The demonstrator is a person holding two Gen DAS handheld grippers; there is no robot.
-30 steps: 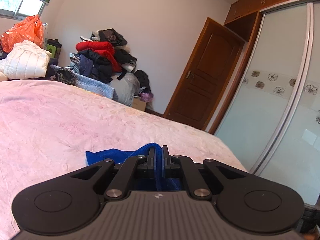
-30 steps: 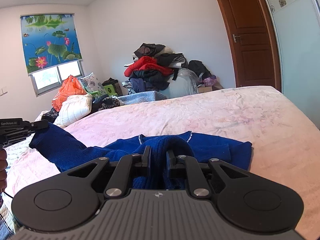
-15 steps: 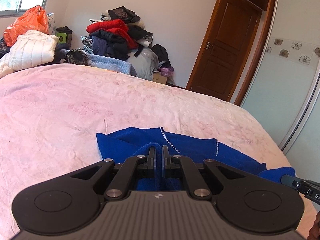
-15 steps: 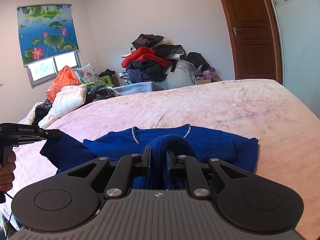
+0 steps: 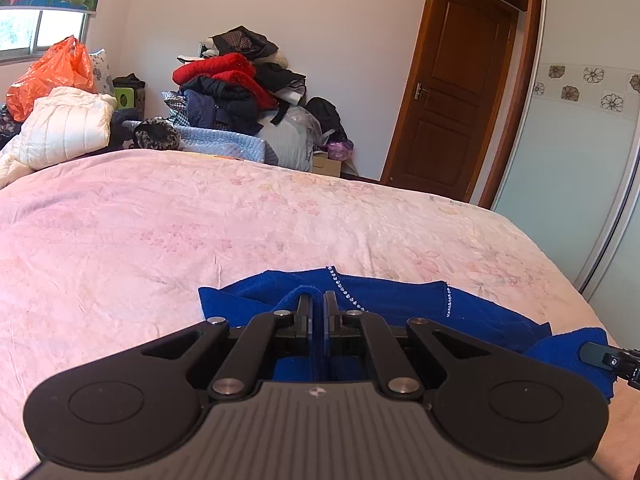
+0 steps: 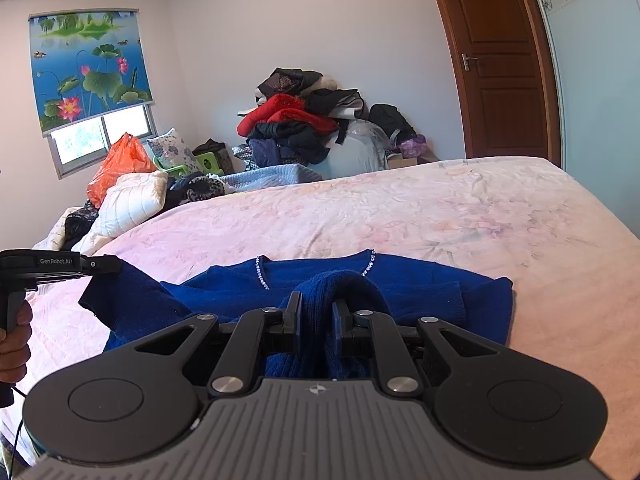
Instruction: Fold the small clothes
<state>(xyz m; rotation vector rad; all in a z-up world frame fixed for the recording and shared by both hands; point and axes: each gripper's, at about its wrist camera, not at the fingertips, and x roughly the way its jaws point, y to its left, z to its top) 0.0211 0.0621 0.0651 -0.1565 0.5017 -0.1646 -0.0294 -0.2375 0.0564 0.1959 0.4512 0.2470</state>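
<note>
A small royal-blue knit sweater (image 6: pixel 420 284) with sparkly trim at the neckline lies spread on the pink bedspread (image 6: pixel 400 208), near its front edge. My right gripper (image 6: pixel 316 304) is shut on a thick bunched fold of the sweater's near edge. My left gripper (image 5: pixel 317 299) is shut on a thin fold of the same sweater (image 5: pixel 392 296) at its other side. In the right wrist view the left gripper (image 6: pixel 106 264) shows at the far left, clamping a sweater corner, with a hand (image 6: pixel 14 344) on its handle. The right gripper's tip (image 5: pixel 600 354) peeks in at the left view's right edge.
A heap of clothes (image 6: pixel 304 120) rises beyond the bed's far edge, with an orange plastic bag (image 6: pixel 120 164) and a white padded jacket (image 6: pixel 128 200) at the far left. A brown door (image 5: pixel 448 92) and sliding wardrobe panels (image 5: pixel 568 152) stand to the right.
Both grippers have come down and forward with the sweater, which now lies flatter and more spread on the bed. The left view has swung so more of the sweater shows.
</note>
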